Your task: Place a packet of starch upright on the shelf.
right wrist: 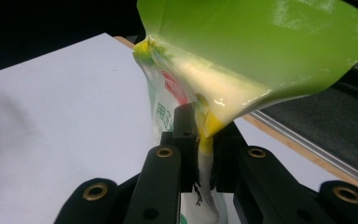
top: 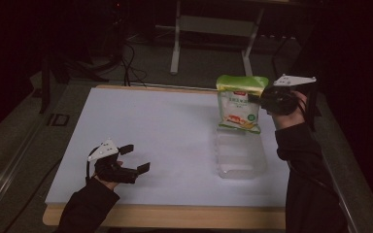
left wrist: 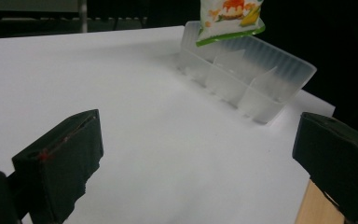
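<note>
- Dark room; a white sheet point(top: 165, 141) covers the wooden table, and a metal frame stand point(top: 213, 29) stands on the floor beyond the table's far edge
- Clear plastic tray point(top: 238, 155) with ribbed walls and inner dividers lies on the sheet, toward its right half; seen from the left gripper view the tray point(left wrist: 256, 79) runs lengthwise away toward the far right
- Snack bag point(top: 239, 102), green along the top with white and orange print below, hangs upright over the far end of the tray, its bottom edge just above or at the tray's far rim; contact cannot be told
- Right gripper point(top: 261, 98) is at the bag's right side near its top, held by a hand in a dark sleeve, grey three-cornered plate on top
- Right gripper view: both black jaws are pressed together on the bag's point(right wrist: 242, 56) side seam, the green top flap folding over above them, so the bag is pinched and carried
- Left gripper point(top: 135, 158) sits low over the sheet, well apart from the tray on its left and nearer the front edge
- Its jaws stand wide apart with nothing between them; the left gripper view shows bare sheet between the two pads point(left wrist: 70, 158)
</note>
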`<state>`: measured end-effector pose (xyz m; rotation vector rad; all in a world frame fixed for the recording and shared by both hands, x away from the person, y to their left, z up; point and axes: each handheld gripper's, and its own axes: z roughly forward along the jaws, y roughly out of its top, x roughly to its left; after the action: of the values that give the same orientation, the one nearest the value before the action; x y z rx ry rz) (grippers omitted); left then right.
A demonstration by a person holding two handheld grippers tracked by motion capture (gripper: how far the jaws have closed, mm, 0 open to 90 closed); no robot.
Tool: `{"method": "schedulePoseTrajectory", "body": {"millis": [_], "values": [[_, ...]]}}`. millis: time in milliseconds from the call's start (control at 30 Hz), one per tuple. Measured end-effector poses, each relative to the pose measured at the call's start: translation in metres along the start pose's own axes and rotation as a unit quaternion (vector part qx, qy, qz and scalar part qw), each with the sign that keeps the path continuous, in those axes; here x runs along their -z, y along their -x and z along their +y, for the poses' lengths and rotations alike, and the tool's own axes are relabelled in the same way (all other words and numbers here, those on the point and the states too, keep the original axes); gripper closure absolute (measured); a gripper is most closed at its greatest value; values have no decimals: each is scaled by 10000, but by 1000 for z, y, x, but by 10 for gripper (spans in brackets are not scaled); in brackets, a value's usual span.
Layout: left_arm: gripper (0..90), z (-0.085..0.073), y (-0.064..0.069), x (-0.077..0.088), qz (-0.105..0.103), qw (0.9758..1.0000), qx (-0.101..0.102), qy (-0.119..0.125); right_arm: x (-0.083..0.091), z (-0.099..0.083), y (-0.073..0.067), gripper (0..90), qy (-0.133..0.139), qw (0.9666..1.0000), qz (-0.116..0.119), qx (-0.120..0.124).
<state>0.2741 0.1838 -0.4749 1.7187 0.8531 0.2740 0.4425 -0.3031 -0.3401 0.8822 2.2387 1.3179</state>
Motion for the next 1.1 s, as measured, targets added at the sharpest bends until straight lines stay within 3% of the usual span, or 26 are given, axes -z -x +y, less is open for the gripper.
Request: {"method": "schedulePoseTrajectory", "body": {"millis": [200,300,433,533,733,967,1100], "values": [[23,-4,-1,1,-75,10000,14,63,-19,-12,12,832,-45,10000,14,-2],[23,-4,-2,0,-94,9999,16,58,-24,-16,15,832,4,10000,97,25],[23,-7,-4,-1,-90,10000,21,6,-39,-25,21,832,44,9994,308,-165],[23,-7,-4,0,-106,9999,50,32,-47,-33,20,832,3,9991,382,-173],[23,-8,-6,0,-121,9999,54,17,-39,-56,33,831,262,9961,552,-633],[23,-10,-5,-3,-107,9999,35,-45,-31,-84,45,830,16,9966,330,-756],[23,-10,-5,-4,-133,9999,51,-33,-30,-85,43,814,-79,9966,236,-784]]}}
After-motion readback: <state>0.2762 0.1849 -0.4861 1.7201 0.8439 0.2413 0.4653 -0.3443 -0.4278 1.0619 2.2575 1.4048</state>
